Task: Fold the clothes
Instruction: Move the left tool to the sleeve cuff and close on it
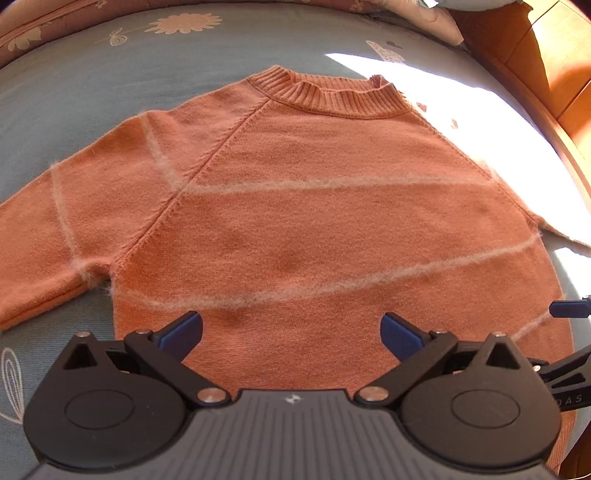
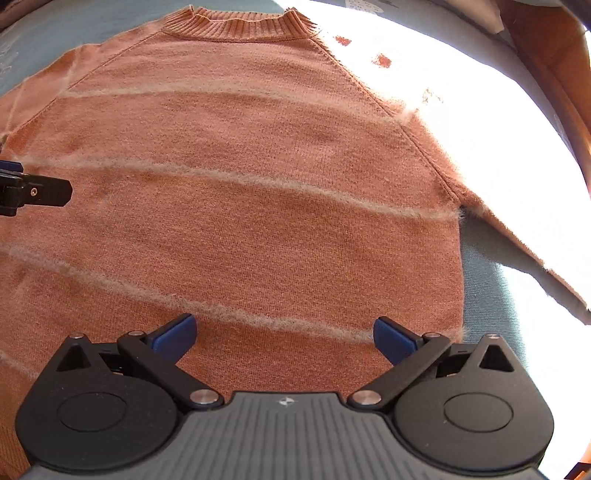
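An orange knit sweater (image 1: 295,206) with pale fuzzy stripes lies flat on a blue-grey bedsheet (image 1: 74,92), collar far from me, sleeves spread to both sides. It also fills the right wrist view (image 2: 240,184). My left gripper (image 1: 291,334) is open and empty, hovering over the sweater's lower hem area. My right gripper (image 2: 282,334) is open and empty, over the lower right part of the body. The right gripper's finger shows at the right edge of the left wrist view (image 1: 569,308). The left gripper's finger shows at the left edge of the right wrist view (image 2: 37,194).
The bedsheet has pale flower prints (image 1: 184,24). A wooden bed frame (image 1: 546,74) runs along the right side. Strong sunlight (image 2: 480,110) washes out the right sleeve and the sheet beside it. A pillow edge (image 1: 439,22) lies at the far right.
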